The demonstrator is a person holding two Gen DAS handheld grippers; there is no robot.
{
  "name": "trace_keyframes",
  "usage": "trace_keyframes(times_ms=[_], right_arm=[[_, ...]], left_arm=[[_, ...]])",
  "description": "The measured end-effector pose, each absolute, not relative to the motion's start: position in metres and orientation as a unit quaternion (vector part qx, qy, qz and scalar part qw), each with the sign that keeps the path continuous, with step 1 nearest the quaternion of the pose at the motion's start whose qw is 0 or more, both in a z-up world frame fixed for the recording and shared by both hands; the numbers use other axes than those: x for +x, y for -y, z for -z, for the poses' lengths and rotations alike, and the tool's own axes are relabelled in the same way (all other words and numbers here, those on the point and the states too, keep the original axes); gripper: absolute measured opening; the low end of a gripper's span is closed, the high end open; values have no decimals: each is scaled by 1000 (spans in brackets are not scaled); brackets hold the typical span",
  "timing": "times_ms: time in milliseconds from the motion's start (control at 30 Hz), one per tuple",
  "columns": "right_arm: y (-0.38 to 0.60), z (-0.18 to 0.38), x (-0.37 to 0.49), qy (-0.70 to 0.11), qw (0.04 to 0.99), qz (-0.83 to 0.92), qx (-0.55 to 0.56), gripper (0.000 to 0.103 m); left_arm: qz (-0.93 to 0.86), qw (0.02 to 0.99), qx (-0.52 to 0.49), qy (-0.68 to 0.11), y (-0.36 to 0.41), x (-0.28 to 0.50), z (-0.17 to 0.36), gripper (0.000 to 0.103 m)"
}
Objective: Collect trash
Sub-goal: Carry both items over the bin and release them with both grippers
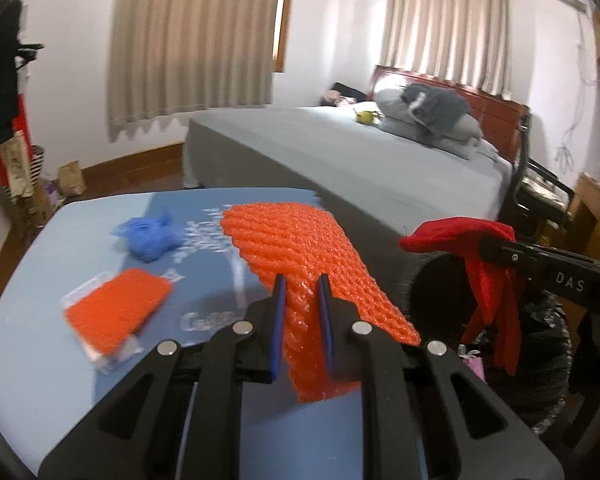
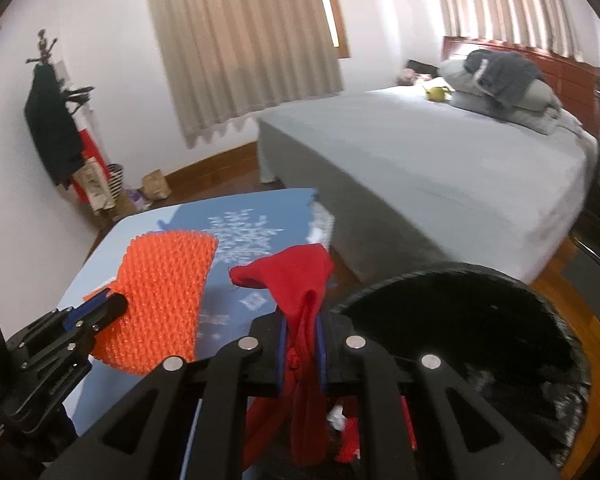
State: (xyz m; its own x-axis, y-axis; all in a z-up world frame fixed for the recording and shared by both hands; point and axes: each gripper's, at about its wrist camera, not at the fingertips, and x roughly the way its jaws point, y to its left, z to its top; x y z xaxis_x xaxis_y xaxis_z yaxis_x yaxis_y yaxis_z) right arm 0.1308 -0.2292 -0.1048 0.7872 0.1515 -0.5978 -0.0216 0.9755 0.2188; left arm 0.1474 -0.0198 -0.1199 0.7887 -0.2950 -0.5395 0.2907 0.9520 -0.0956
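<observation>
Both tongs, left tongs [image 1: 302, 294] and right tongs [image 2: 302, 322], are matte black with blue pads, silver round pivot screws and slotted linkage arms; the right bears white "DAS" lettering.

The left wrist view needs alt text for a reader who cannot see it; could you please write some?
The left gripper is shut on an orange foam net sleeve above a blue table. A crumpled blue mesh and a smaller orange packet lie on it; at right, the right gripper holds a red cloth over a black-lined bin.
</observation>
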Motion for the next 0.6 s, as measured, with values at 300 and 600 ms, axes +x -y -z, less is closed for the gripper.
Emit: trace_keyframes(times_ms=[300, 600], right_arm=[[293, 115, 98, -323, 939, 21, 117, 12], [335, 129, 83, -339, 930, 72, 124, 19]], left_arm=[[225, 933, 13, -281, 95, 145, 125, 15], [274, 913, 17, -302, 147, 155, 137, 23]])
